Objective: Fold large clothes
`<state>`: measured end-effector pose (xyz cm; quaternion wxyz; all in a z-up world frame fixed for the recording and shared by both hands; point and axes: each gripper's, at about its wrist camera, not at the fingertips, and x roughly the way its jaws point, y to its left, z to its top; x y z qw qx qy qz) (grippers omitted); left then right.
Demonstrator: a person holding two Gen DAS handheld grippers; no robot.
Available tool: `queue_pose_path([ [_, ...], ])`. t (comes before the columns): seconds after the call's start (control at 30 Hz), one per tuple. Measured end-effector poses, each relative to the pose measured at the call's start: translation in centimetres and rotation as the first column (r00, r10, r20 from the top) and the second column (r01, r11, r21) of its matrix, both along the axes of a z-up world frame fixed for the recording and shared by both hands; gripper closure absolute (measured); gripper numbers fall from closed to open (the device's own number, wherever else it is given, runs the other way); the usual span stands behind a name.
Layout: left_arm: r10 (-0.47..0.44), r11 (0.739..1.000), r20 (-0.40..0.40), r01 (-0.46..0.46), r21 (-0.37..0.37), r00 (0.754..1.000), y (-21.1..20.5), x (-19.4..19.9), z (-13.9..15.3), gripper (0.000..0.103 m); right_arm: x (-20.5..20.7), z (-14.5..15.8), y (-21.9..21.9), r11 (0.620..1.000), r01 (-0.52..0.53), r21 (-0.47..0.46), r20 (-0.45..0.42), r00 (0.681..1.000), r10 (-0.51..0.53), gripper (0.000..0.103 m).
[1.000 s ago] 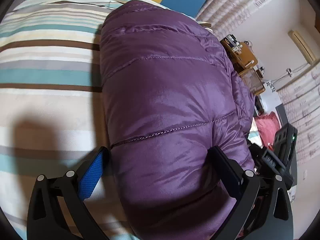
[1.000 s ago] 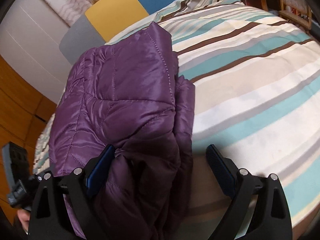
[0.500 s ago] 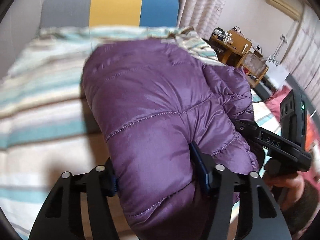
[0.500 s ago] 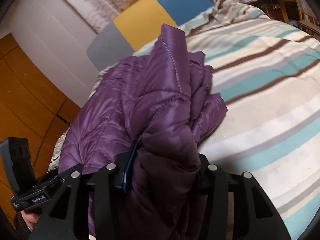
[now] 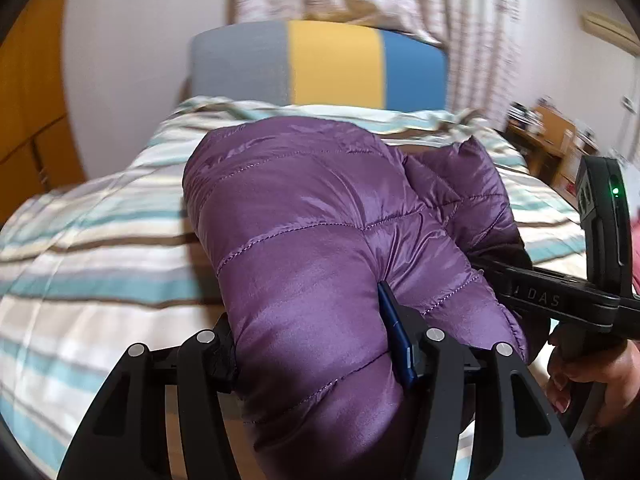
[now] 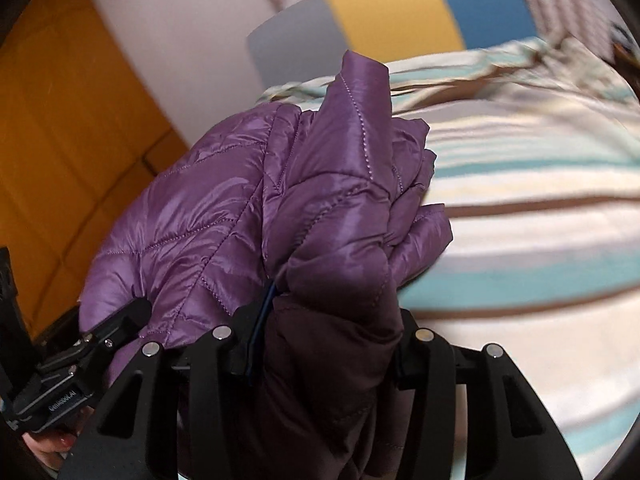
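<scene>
A folded purple quilted puffer jacket (image 5: 304, 216) lies bunched on the striped bed (image 5: 100, 248). My left gripper (image 5: 308, 332) is shut on the jacket's near left end, with fabric bulging between its fingers. My right gripper (image 6: 328, 320) is shut on the jacket (image 6: 224, 216) at its near right end, gripping a darker bunched part. The jacket's near edge is raised off the bed. The right gripper also shows at the right of the left wrist view (image 5: 560, 296), and the left gripper at the lower left of the right wrist view (image 6: 80, 360).
A headboard in grey, yellow and blue (image 5: 320, 68) stands at the far end of the bed. Orange wooden cabinets (image 6: 60, 140) are on the left. A wooden desk with clutter (image 5: 548, 136) and curtains (image 5: 460, 20) are on the right.
Both grippers went from open around the jacket's near end to shut on it. They have lifted it, and both views have tilted up toward the headboard.
</scene>
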<state>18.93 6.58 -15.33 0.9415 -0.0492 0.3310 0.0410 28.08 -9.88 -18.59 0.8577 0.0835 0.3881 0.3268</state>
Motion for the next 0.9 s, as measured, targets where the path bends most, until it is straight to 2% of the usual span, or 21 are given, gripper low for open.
queue_pose_path([
  [0.1, 0.068, 0.997, -0.03, -0.068, -0.018, 0.997, 2.4, -0.2, -0.8, 0.043, 0.5, -0.2, 3.8, 0.995, -0.023, -0.097, 0.034, 0.999, 0.026, 0.046],
  [0.13, 0.085, 0.996, -0.039, -0.086, -0.015, 0.996, 2.8, -0.3, -1.0, 0.039, 0.6, -0.2, 4.7, 0.992, -0.016, -0.122, 0.044, 0.999, 0.021, 0.045],
  [0.2, 0.114, 0.993, -0.054, -0.114, 0.014, 0.992, 3.2, -0.1, -1.5, 0.03, 0.8, -0.4, 6.0, 0.985, 0.002, -0.175, 0.079, 0.997, 0.012, 0.041],
  [0.27, 0.115, 0.991, -0.052, -0.11, 0.077, 0.992, 2.6, 0.2, -1.7, 0.027, 0.4, -0.6, 6.3, 0.976, 0.021, -0.216, 0.12, 0.993, 0.005, 0.041],
  [0.33, 0.11, 0.99, -0.051, -0.105, 0.091, 0.993, 2.1, 0.3, -2.0, 0.025, -0.2, -1.0, 5.8, 0.974, 0.04, -0.225, 0.122, 0.992, -0.012, 0.041],
  [0.43, 0.122, 0.992, -0.057, -0.119, 0.046, 0.991, 2.3, -0.2, -2.0, 0.025, -1.5, -1.0, 4.6, 0.966, 0.087, -0.244, 0.134, 0.989, -0.055, 0.032],
  [0.53, 0.132, 0.991, -0.048, -0.131, 0.027, 0.99, 2.1, -0.8, -2.1, 0.025, -2.9, -1.2, 3.7, 0.962, 0.11, -0.248, 0.148, 0.986, -0.075, 0.031],
  [0.63, 0.126, 0.992, -0.06, -0.125, 0.016, 0.99, 2.3, -0.1, -2.8, 0.024, -2.4, -1.5, 4.5, 0.956, 0.118, -0.269, 0.152, 0.985, -0.079, 0.028],
  [0.67, 0.122, 0.993, -0.072, -0.121, 0.008, 0.99, 2.5, 0.2, -3.1, 0.024, -1.1, -1.5, 5.5, 0.954, 0.119, -0.273, 0.144, 0.986, -0.082, 0.024],
  [0.7, 0.118, 0.993, -0.08, -0.118, 0.005, 0.99, 2.5, 0.5, -3.3, 0.022, -0.6, -1.8, 5.7, 0.955, 0.121, -0.27, 0.125, 0.988, -0.09, 0.019],
  [0.8, 0.117, 0.993, -0.076, -0.118, -0.005, 0.99, 2.7, 0.4, -3.3, 0.021, -0.1, -2.1, 5.1, 0.962, 0.125, -0.243, 0.087, 0.991, -0.106, 0.016],
  [0.87, 0.123, 0.992, -0.072, -0.126, -0.03, 0.99, 2.8, 0.0, -3.1, 0.02, -0.5, -1.5, 4.8, 0.958, 0.14, -0.25, 0.113, 0.987, -0.115, 0.015],
  [0.9, 0.13, 0.99, -0.067, -0.134, -0.055, 0.989, 3.0, -0.3, -2.9, 0.014, -0.5, -1.3, 4.6, 0.955, 0.153, -0.255, 0.136, 0.983, -0.121, 0.013],
])
